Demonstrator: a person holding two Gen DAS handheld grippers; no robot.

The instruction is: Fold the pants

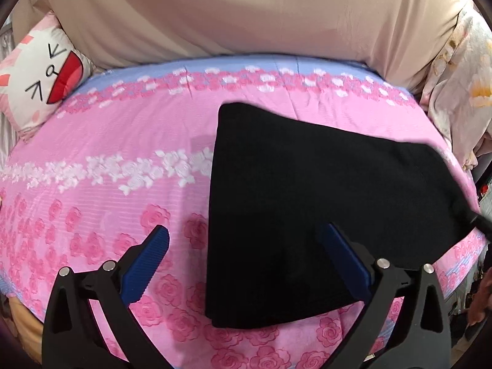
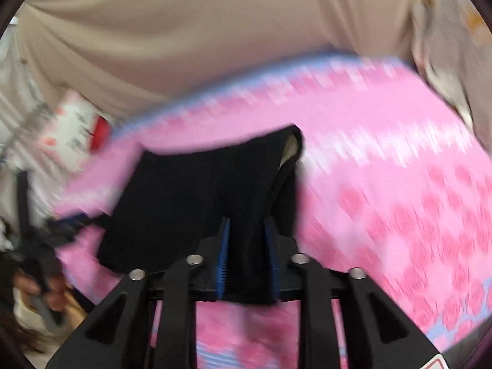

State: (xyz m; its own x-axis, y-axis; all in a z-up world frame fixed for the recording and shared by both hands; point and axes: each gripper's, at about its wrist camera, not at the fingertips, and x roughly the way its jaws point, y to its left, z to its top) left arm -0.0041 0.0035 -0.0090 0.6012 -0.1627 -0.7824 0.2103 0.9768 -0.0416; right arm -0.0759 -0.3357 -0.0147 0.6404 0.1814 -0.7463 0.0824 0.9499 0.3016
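Note:
The black pants [image 1: 310, 190] lie partly folded on the pink floral bedsheet [image 1: 101, 141]. My left gripper [image 1: 246, 236] is open and empty, hovering over the pants' near left edge, one finger over the sheet and one over the cloth. In the blurred right wrist view my right gripper [image 2: 247, 227] is shut on a bunch of the black pants [image 2: 190, 190] and holds that end lifted off the sheet [image 2: 384, 160]. The pants' right end stretches toward the right edge of the left wrist view.
A white cat-face pillow [image 1: 40, 77] lies at the bed's far left. A beige curtain or sheet [image 1: 246, 15] hangs behind the bed. A floral quilt [image 1: 461, 86] is bunched at the far right. The bed's near edge runs under the grippers.

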